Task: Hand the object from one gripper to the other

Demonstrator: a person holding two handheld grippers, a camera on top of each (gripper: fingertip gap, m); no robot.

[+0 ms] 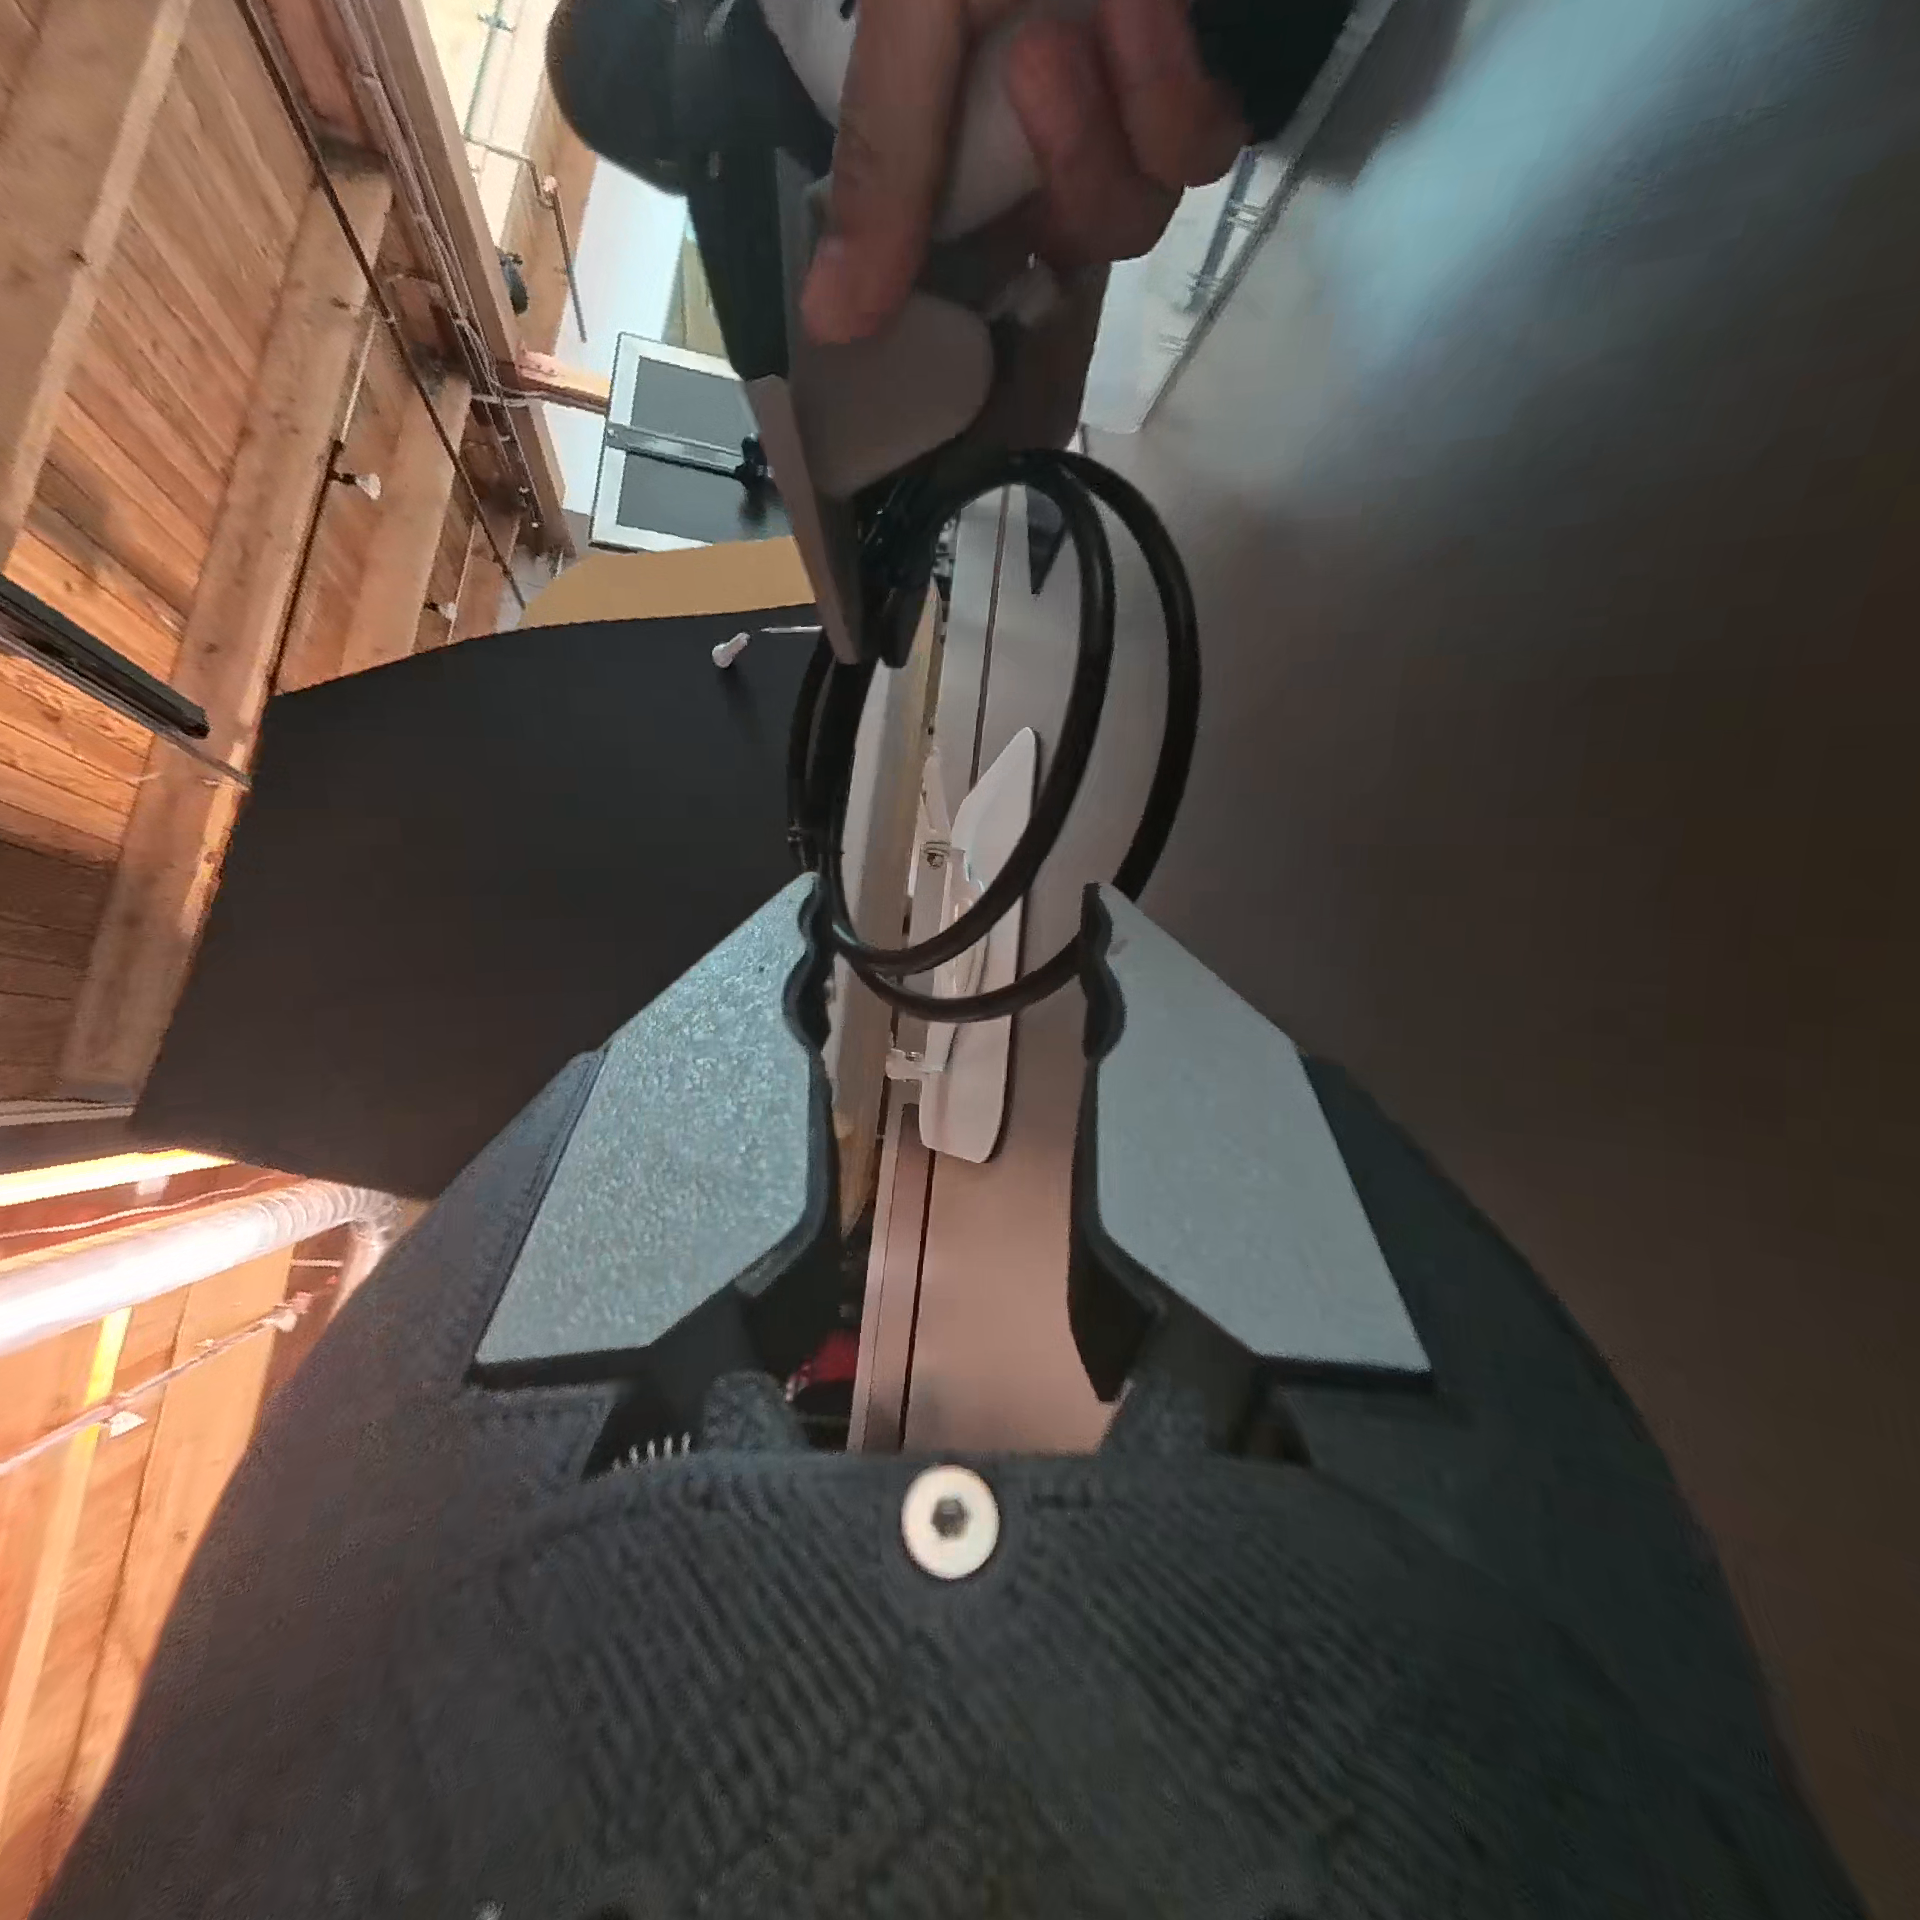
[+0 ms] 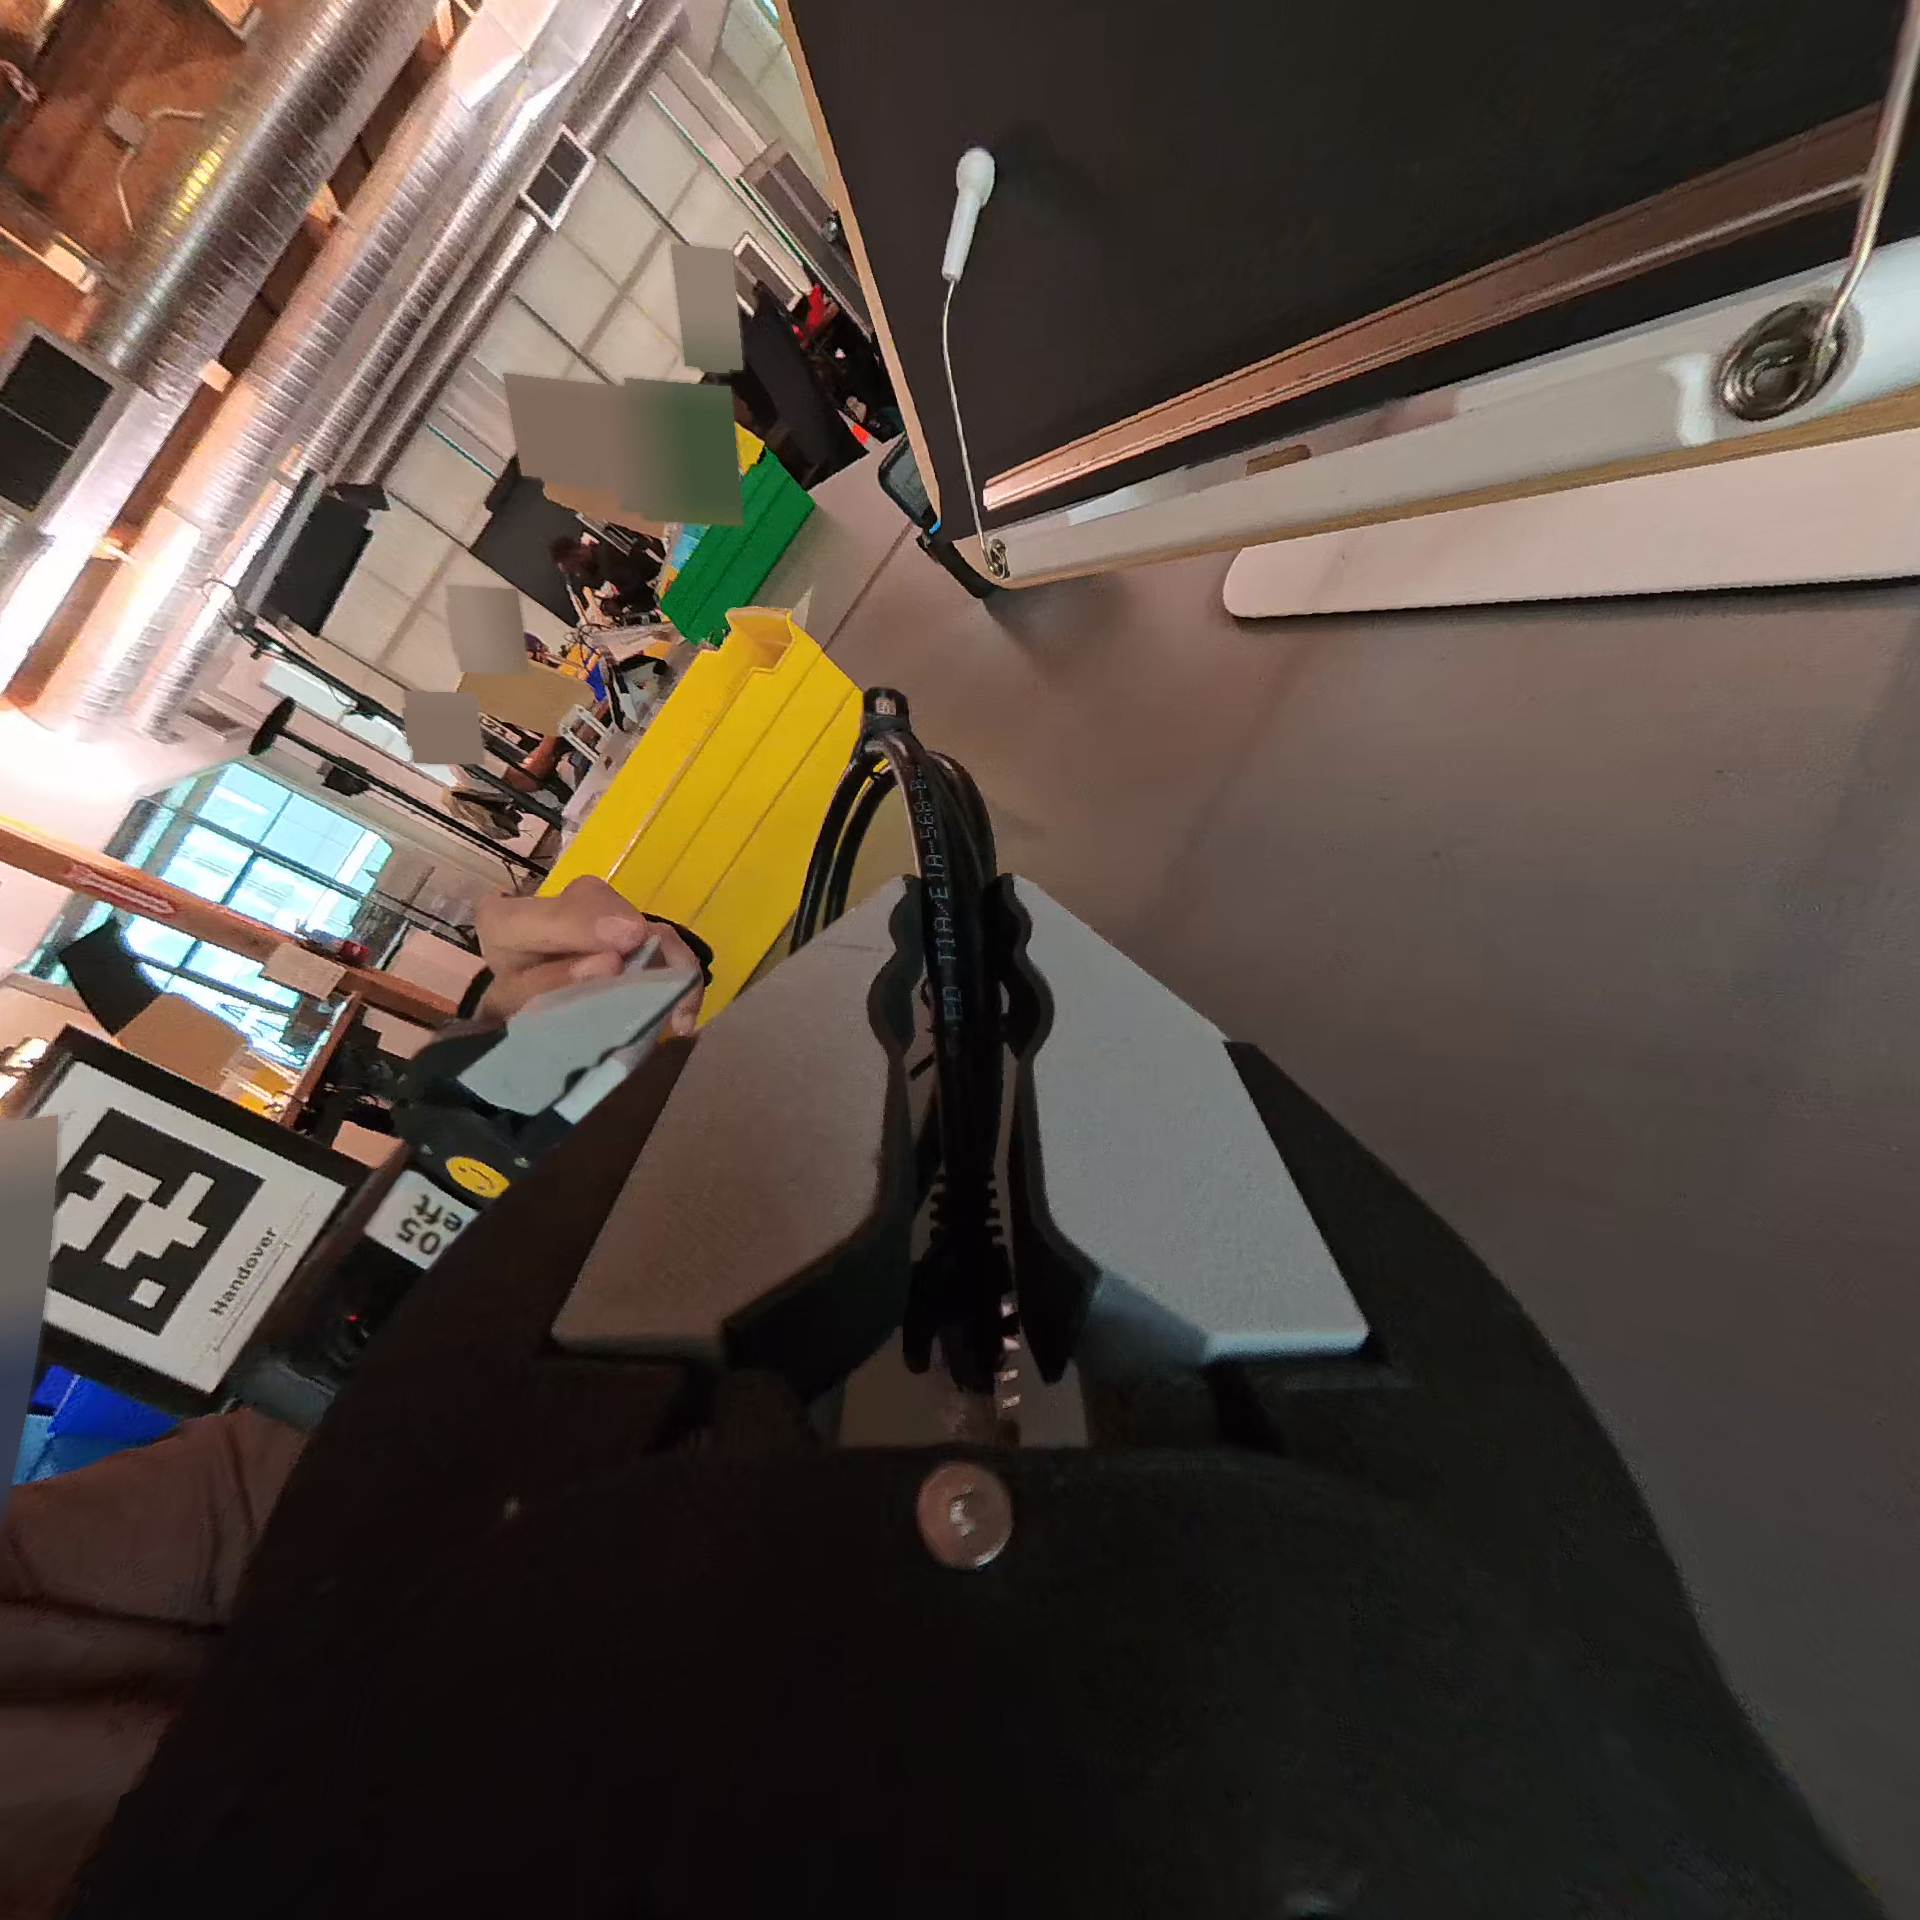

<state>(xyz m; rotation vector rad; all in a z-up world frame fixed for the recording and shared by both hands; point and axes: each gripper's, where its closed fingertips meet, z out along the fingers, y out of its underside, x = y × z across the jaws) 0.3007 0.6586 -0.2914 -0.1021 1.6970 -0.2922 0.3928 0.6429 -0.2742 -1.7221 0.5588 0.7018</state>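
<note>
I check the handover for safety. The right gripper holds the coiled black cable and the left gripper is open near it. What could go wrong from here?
1. The left gripper is open with the lower loops of the coiled cable between its tips; closing may catch only one strand, so the coil could sag.
2. If the right gripper releases early, the cable may drop.
</note>
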